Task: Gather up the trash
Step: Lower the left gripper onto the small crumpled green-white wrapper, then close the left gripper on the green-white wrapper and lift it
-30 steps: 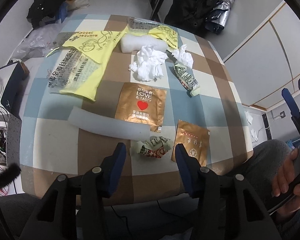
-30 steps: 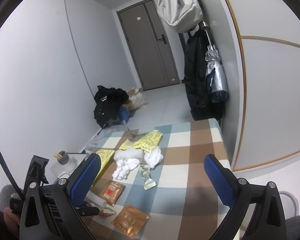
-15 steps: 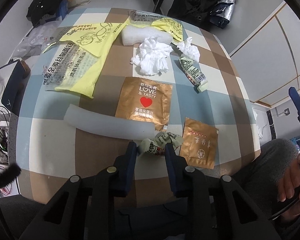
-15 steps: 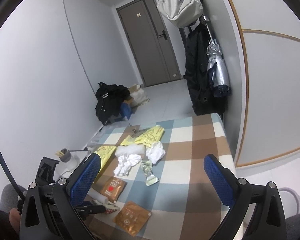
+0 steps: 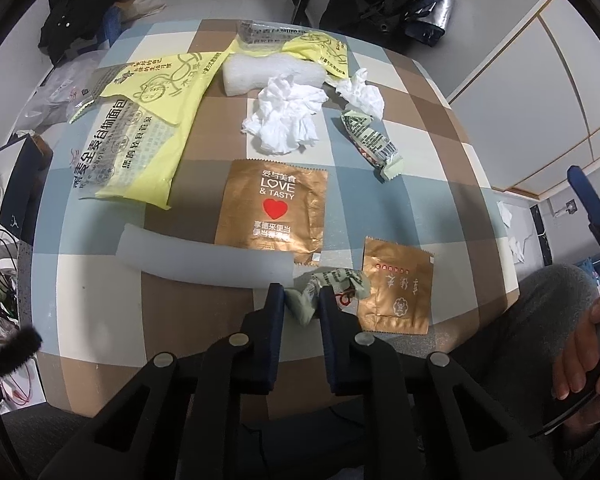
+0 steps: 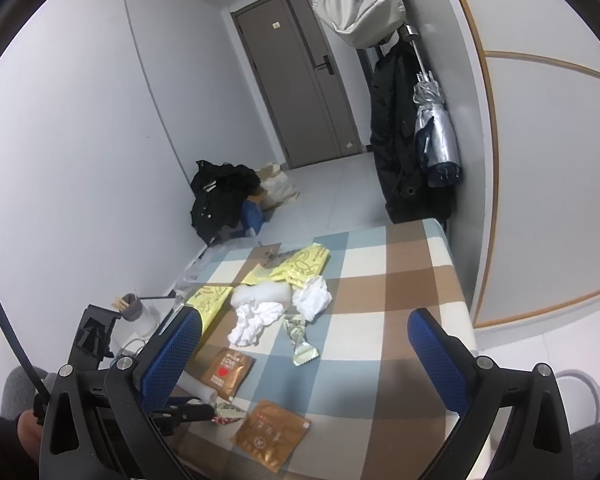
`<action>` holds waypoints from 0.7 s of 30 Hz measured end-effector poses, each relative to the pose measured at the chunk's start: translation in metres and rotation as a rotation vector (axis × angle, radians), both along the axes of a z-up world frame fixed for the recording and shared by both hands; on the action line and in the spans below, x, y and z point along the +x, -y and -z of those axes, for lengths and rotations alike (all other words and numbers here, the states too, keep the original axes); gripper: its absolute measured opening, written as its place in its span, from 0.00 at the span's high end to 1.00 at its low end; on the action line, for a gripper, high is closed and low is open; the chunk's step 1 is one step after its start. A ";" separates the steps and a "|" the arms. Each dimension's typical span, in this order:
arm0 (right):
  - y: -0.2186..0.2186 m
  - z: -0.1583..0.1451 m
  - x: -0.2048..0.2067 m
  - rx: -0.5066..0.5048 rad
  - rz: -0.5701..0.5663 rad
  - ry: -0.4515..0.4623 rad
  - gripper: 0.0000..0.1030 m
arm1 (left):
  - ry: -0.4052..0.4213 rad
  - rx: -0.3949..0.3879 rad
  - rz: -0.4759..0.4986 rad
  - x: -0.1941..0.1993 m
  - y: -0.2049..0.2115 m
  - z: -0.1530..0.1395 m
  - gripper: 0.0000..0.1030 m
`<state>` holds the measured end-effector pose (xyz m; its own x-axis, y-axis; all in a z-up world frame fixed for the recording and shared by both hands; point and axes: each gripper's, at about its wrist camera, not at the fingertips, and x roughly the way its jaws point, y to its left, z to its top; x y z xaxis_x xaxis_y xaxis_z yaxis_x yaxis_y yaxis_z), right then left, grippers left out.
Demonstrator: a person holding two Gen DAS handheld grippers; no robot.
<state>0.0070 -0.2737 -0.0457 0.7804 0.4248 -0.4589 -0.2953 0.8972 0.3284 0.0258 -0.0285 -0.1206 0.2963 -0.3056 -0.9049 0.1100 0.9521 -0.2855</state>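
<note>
Trash lies on a checked table. My left gripper is shut on a crumpled green-and-red wrapper near the table's front edge; it also shows in the right wrist view. Around it lie a small gold packet, a large gold packet with a red heart, a white foam strip, white tissues, a green snack wrapper and yellow bread bags. My right gripper is open and empty, held above the table's front right.
A white foam block lies at the back of the table. Black clothes and bags lie on the floor beyond. A coat and umbrella hang on the right wall. A grey cup stands left of the table.
My left gripper moved forward and closed its fingers on the crumpled wrapper. The right gripper stayed open and drifted slightly.
</note>
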 end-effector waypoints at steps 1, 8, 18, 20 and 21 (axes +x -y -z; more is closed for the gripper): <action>0.001 0.000 0.000 0.001 0.002 -0.002 0.00 | 0.002 -0.003 -0.002 -0.001 -0.001 -0.001 0.88; 0.001 0.002 0.001 0.002 0.013 -0.017 0.00 | 0.013 0.013 0.021 -0.005 0.001 -0.004 0.90; -0.004 0.006 0.004 -0.014 0.010 -0.038 0.00 | 0.043 0.006 0.025 -0.005 0.003 -0.016 0.94; -0.003 0.008 0.005 -0.015 0.017 -0.051 0.00 | 0.059 0.000 0.019 -0.004 0.001 -0.022 0.94; -0.002 0.008 0.005 -0.013 0.017 -0.056 0.00 | 0.068 -0.015 0.008 -0.003 -0.003 -0.026 0.94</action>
